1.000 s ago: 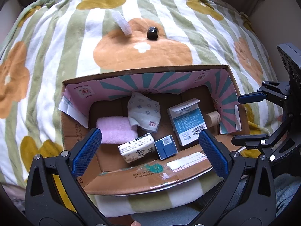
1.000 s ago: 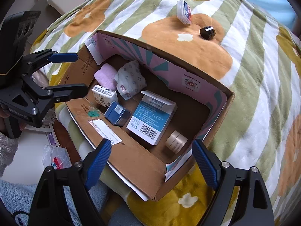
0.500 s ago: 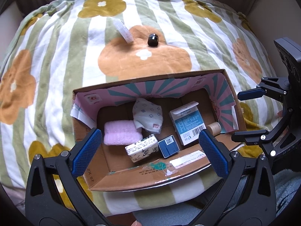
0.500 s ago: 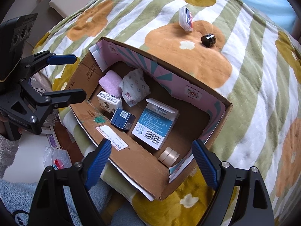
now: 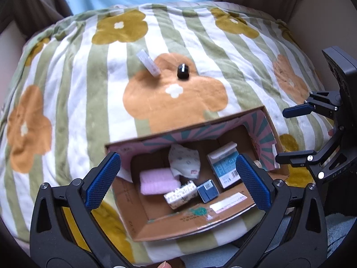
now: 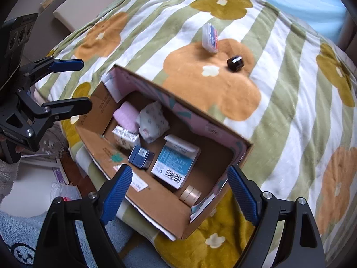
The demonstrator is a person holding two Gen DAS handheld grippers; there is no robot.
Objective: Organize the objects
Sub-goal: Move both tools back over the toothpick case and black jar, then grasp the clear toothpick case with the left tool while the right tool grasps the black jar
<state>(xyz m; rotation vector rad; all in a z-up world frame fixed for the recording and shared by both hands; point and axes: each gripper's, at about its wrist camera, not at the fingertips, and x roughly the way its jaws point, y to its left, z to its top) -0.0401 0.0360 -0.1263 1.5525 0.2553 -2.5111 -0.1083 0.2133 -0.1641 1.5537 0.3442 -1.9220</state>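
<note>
Jaws apart, empty | tape roll [image 6: 190, 195] perhaps, half-hidden by box wall [image 6: 223, 185]

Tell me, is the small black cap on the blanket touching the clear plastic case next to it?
Apart. The right wrist view shows orange blanket between the black cap and the clear plastic case; the left wrist view shows the same gap.

box [image 5: 156, 223] on blanket [image 5: 67, 89], cap [image 5: 183, 72] behind box

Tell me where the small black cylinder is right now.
The small black cylinder lies on the blanket's orange flower, outside and beyond the cardboard box, just right of the clear plastic case.
</note>
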